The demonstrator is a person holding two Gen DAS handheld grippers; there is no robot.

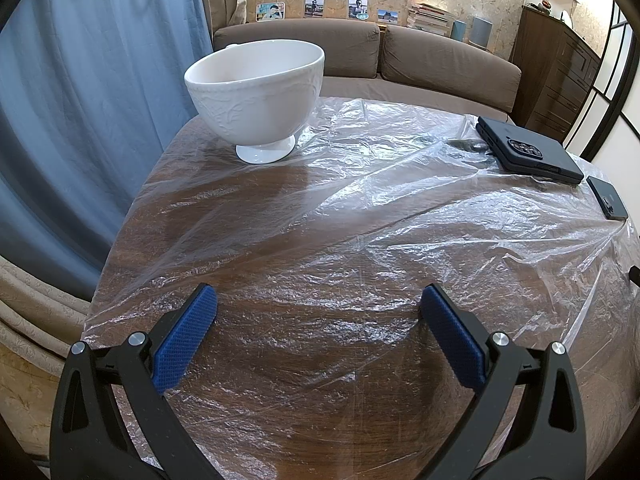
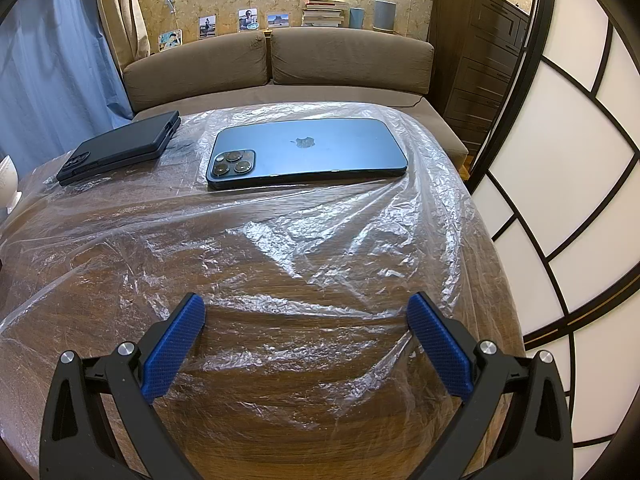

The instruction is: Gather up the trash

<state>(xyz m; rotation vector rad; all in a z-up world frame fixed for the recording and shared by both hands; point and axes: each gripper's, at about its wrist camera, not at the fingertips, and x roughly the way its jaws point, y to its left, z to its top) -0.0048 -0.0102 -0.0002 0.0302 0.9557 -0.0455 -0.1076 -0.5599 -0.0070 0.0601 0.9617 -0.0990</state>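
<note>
Left gripper spread wide, nothing between the blue pads, hovering over the near part of the table. Right gripper likewise wide apart and empty, over the near right part of the same table.

Clear plastic sheet, crinkled, spread across nearly the whole wooden top; also seen from the right wrist, bunched in folds toward the far right corner and draped over the right edge. Only trash-like thing in sight; no scraps or wrappers made out. Under both grippers, contact with it not clear.

White footed bowl upright at far left on the sheet, inside hidden by the low angle. In the right view only a sliver at the left edge, mostly cut off.

Black cased phone, face down, at far right of the left view; far left in the right view. Looks like two stacked layers, hard to say whether folding phone or case.

Blue phone, camera side up, lying on the sheet just right of the black one, apart from it. In the left view only a dark corner, partly cut off at the frame edge.

Brown sofa beyond the table, blue curtain at left, photos and books on the ledge behind too small to read.
</note>
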